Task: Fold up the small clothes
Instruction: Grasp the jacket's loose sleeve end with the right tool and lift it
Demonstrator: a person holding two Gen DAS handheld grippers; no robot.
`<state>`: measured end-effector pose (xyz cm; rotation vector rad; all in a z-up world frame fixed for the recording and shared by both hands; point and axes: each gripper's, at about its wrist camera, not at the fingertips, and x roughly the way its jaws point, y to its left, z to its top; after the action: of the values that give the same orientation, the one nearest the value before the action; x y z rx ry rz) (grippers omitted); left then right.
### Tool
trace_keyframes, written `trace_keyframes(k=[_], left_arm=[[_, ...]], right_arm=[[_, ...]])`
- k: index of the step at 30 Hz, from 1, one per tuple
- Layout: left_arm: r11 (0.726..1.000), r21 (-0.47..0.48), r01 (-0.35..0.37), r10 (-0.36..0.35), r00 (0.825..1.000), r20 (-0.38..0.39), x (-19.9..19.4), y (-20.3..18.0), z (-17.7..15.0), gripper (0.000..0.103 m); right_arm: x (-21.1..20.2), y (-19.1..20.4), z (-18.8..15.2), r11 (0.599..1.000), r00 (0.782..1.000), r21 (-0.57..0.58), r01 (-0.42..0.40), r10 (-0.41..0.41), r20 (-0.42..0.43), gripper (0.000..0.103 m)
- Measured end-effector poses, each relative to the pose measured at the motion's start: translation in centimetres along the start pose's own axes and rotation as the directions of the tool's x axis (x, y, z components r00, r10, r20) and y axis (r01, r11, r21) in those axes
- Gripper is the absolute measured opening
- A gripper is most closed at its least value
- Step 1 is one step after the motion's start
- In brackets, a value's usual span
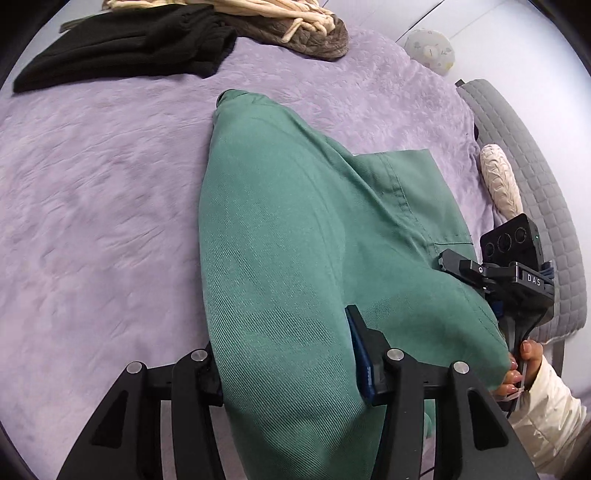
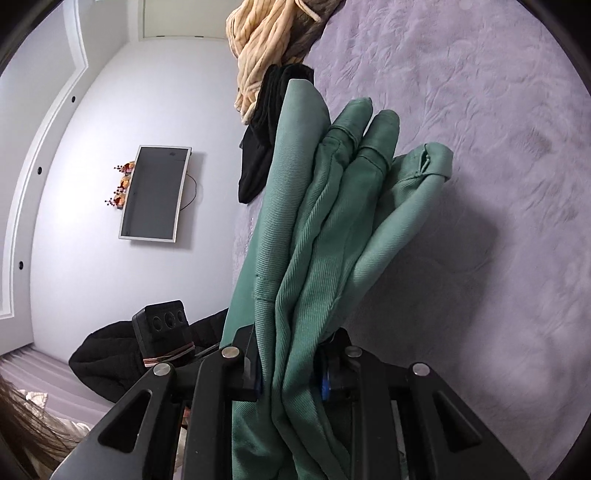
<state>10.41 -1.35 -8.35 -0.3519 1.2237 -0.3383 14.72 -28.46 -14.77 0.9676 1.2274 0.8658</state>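
Observation:
A green twill garment (image 1: pixel 288 236) hangs between both grippers above a lilac bedspread (image 1: pixel 92 206). My left gripper (image 1: pixel 288 369) is shut on one end of it, cloth bunched between the fingers. My right gripper (image 2: pixel 291 376) is shut on several gathered layers of the same green garment (image 2: pixel 325 221), which droop forward over the bedspread (image 2: pixel 480 184). In the left wrist view the right gripper (image 1: pixel 454 264) grips the garment's far edge at the right, held by a hand in a cream sleeve.
A black garment (image 1: pixel 125 48) and a cream and brown pile (image 1: pixel 288 22) lie at the far edge of the bed. A grey quilted cushion (image 1: pixel 535 184) and a cream knit roll (image 1: pixel 502 181) sit at the right. A wall screen (image 2: pixel 155 192) shows in the right wrist view.

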Motion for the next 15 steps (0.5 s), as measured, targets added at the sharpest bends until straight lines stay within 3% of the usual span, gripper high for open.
trace_keyframes(k=[5,8,10,13,15], left_arm=[[0.999,-0.007,-0.037,0.037,0.999,-0.018,-3.3,3.6,-4.9,0.052],[0.998,-0.026,-0.065,0.064,0.997,-0.044,-3.9,6.0,-8.3,0.052],[0.994,-0.028,-0.109,0.107,0.992,-0.068,-3.4,7.3,-10.3,0.052],[0.99,-0.039,-0.135,0.131,0.988,-0.084,-3.6,8.8,-12.3,0.058],[0.992,-0.027,-0.126,0.124,0.99,-0.066,-4.7,8.8,-12.7,0.058]], right_arm=[[3.6,-0.4,-5.1,0.999,0.999,0.038,0.015,-0.013,-0.037,0.023],[5.4,-2.0,-6.8,0.992,0.991,0.059,0.112,-0.107,-0.081,0.024],[5.7,-2.9,-7.3,0.97,0.969,0.064,0.233,-0.226,-0.097,0.024],[4.1,-3.1,-7.4,0.938,0.942,0.096,0.334,-0.33,-0.06,0.036],[3.1,-2.1,-7.4,0.903,0.906,0.078,0.423,-0.422,-0.026,0.046]])
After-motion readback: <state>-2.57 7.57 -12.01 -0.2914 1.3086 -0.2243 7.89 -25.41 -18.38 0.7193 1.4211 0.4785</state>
